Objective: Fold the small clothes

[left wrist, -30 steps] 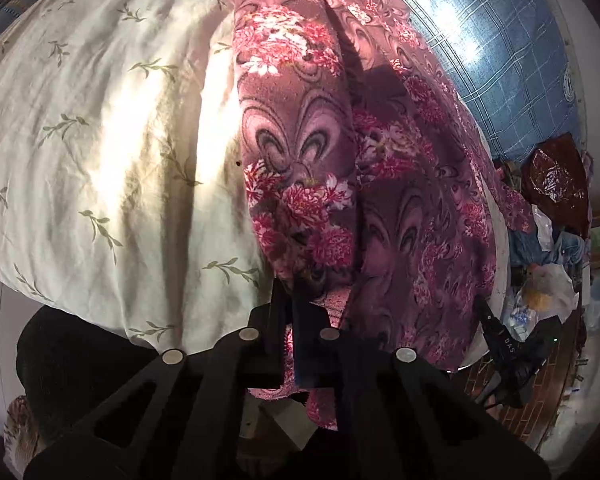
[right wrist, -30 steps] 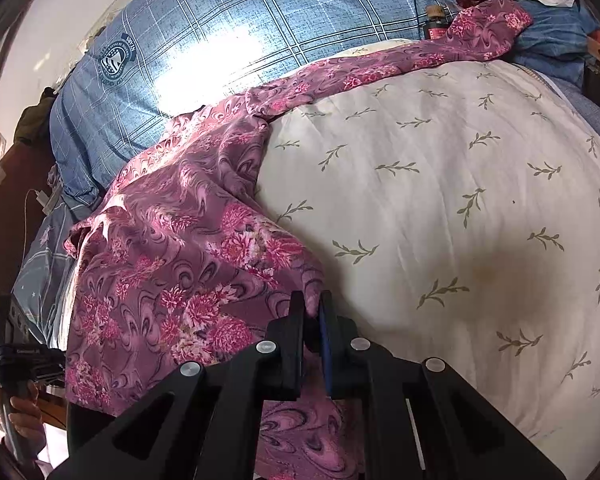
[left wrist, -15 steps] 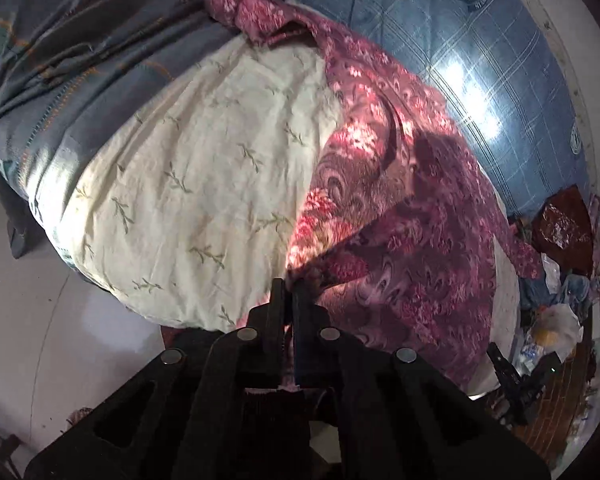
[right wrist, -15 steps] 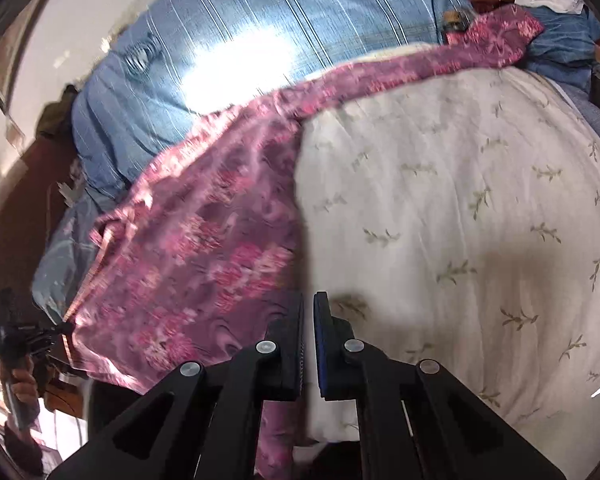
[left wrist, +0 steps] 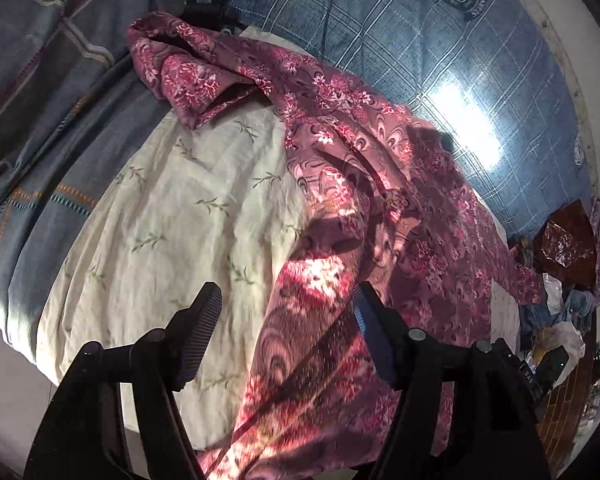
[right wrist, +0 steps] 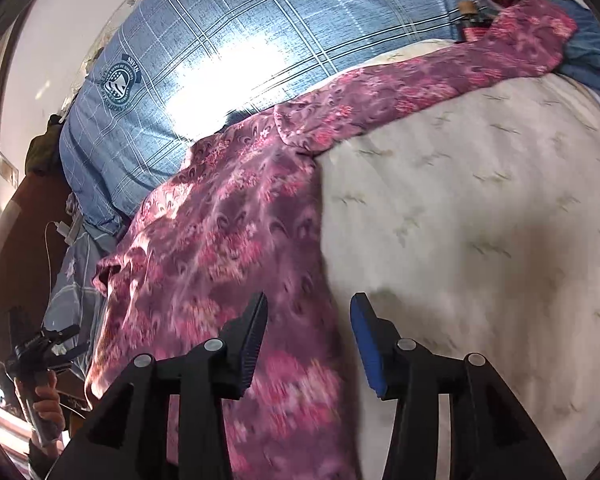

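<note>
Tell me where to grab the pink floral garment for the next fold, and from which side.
Probably the loose sleeve end at the far corner, bunched up off the cream sheet. Come from the sheet side with the left gripper, whose fingers are opening above the garment; that raised fold gives an edge to pinch.

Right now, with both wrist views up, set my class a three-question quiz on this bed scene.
1. True or false: the left claw is clamped on the floral garment.
2. What does the garment lie on? A) cream leaf-print cover B) bare floor C) wooden chair
3. Fill in: behind the garment lies a blue ____ quilt.

Key
1. False: its jaws are opening, pads off the cloth.
2. A
3. checked
</note>
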